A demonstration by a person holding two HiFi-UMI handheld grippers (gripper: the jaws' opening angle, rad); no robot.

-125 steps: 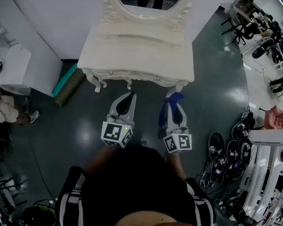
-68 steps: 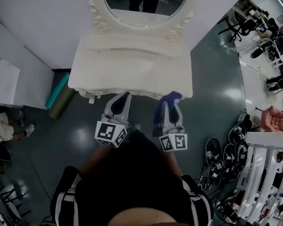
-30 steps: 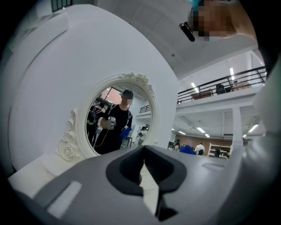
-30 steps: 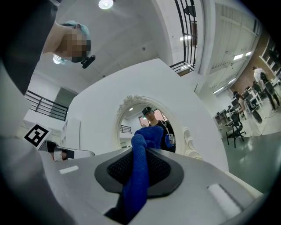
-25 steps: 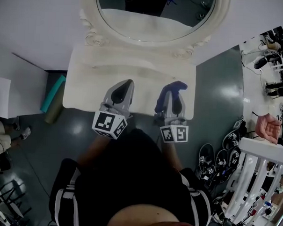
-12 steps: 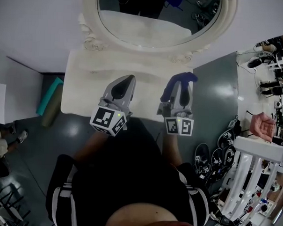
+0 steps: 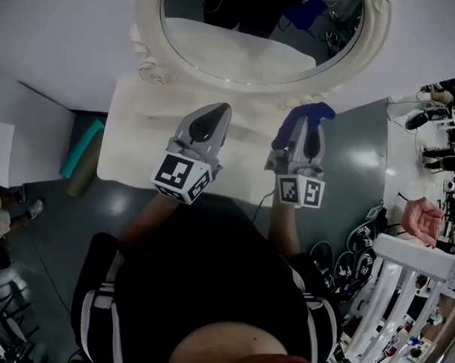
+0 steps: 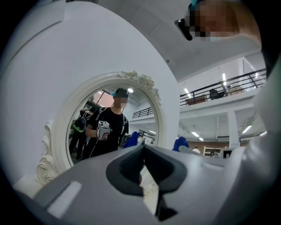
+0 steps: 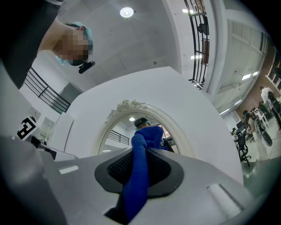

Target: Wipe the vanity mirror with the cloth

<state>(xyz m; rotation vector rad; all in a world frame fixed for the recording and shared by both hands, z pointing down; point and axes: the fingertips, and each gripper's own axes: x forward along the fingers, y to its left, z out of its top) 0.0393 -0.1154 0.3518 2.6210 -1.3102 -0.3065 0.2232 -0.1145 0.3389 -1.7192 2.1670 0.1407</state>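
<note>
At 9 o'clock in the head view, on the dark floor beside the vanity, lay a teal rolled mat point(image 7: 82, 148), well apart from the work. Next came the white carved vanity table point(image 7: 135, 139), with both tools held above its top.

The left gripper point(image 7: 222, 107) pointed toward 12 o'clock. In its own view its 2 jaws were pressed together at the tips with nothing between them.

The oval vanity mirror in its ornate white frame point(image 7: 256, 31) stood at the back of the table. It lay at 12 o'clock from the left gripper and nearer 11 o'clock from the right one. In both gripper views it rose straight ahead, with its long axis upright and taller than wide. The glass reflected the person and a patch of blue.

The right gripper point(image 7: 313, 124) was clamped on the blue terry cloth point(image 7: 306, 113). The cloth ran down between the jaws as a thick fold and bunched out past the tips toward the mirror. It touched neither frame nor glass.

The 2 grippers looked about level with each other, so neither was clearly nearer. The cloth-bearing right one seemed the one to advance, upward and slightly toward 11 o'clock.

No container showed on or near the vanity. At 3 o'clock only a white rack point(image 7: 403, 290) and dark cables point(image 7: 357, 235) stood on the floor.
</note>
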